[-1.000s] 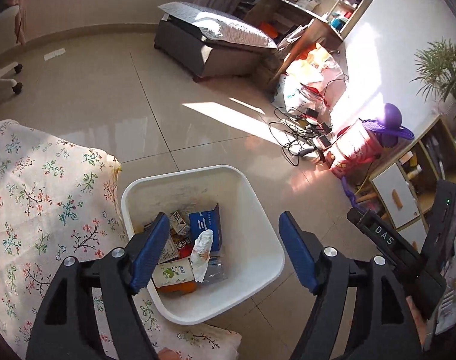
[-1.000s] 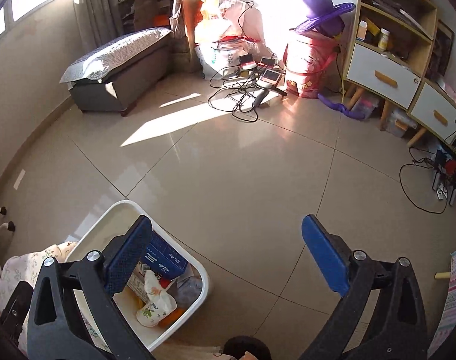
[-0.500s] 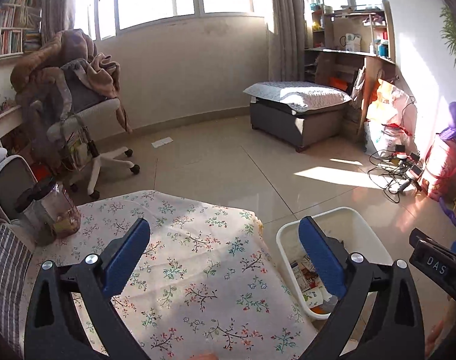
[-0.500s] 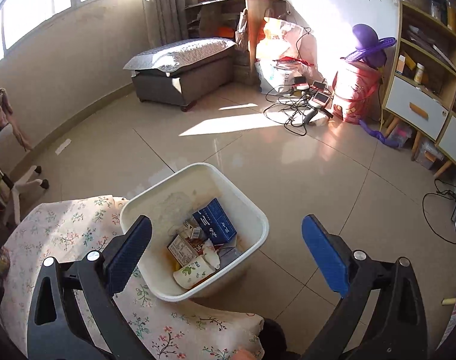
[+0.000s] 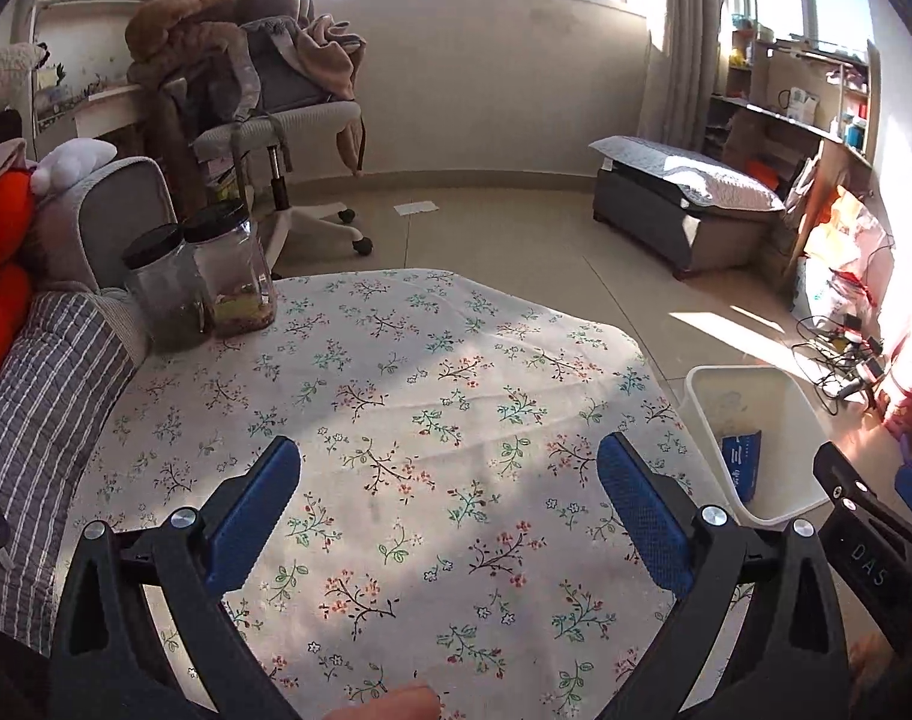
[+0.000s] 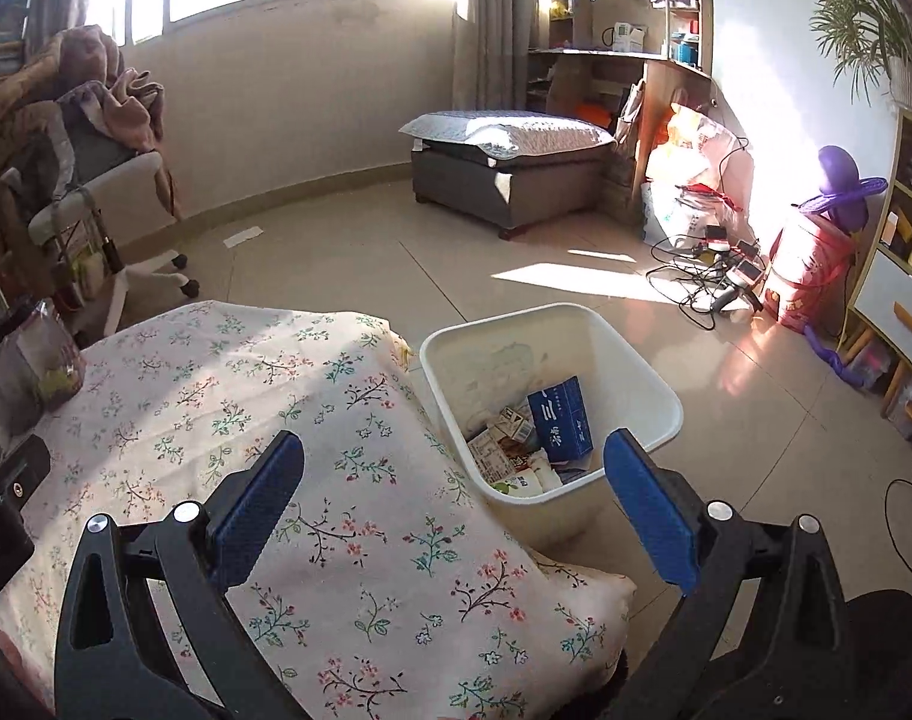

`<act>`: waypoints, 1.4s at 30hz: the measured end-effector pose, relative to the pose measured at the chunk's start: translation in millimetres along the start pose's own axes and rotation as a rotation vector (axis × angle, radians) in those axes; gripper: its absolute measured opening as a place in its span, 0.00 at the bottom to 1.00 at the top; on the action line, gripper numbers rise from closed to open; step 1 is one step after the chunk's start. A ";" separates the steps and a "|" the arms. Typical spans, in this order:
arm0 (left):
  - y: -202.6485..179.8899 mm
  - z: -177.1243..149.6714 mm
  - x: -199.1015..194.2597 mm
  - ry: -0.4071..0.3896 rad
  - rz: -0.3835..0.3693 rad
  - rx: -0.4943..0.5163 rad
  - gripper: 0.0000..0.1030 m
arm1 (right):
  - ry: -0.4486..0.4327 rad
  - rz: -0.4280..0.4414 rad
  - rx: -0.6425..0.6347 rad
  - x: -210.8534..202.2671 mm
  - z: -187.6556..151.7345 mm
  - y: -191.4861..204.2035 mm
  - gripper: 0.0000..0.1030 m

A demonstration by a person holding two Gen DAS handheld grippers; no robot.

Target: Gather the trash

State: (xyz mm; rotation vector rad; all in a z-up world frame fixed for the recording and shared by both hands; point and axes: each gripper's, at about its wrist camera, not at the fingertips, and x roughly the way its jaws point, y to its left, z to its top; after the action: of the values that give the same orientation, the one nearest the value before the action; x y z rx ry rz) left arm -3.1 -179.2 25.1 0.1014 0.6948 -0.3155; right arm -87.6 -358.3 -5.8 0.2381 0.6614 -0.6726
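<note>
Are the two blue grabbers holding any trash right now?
No. The left gripper and the right gripper are both open and empty. The trash sits in the white bin.

Left tongs (image 5: 450, 510): jaws spread wide, nothing between the blue pads (image 5: 252, 510), tilted downward. Jaws have just been opening. A fingertip (image 5: 390, 705) shows at the near edge, between the black arms.

Right tongs (image 6: 456, 510): jaws equally wide, empty, tilted downward. Part of its black body shows at the right of the left view.
</note>
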 end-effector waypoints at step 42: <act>12.7 -9.0 16.1 0.054 -0.042 -0.036 0.94 | -0.018 0.042 -0.031 0.5 -4.8 19.7 0.93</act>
State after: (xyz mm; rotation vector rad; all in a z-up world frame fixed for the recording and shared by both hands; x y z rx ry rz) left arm 7.1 -169.5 7.8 0.0610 0.7566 -0.3411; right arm -76.9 -341.6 -9.9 0.2166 0.6471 -0.6229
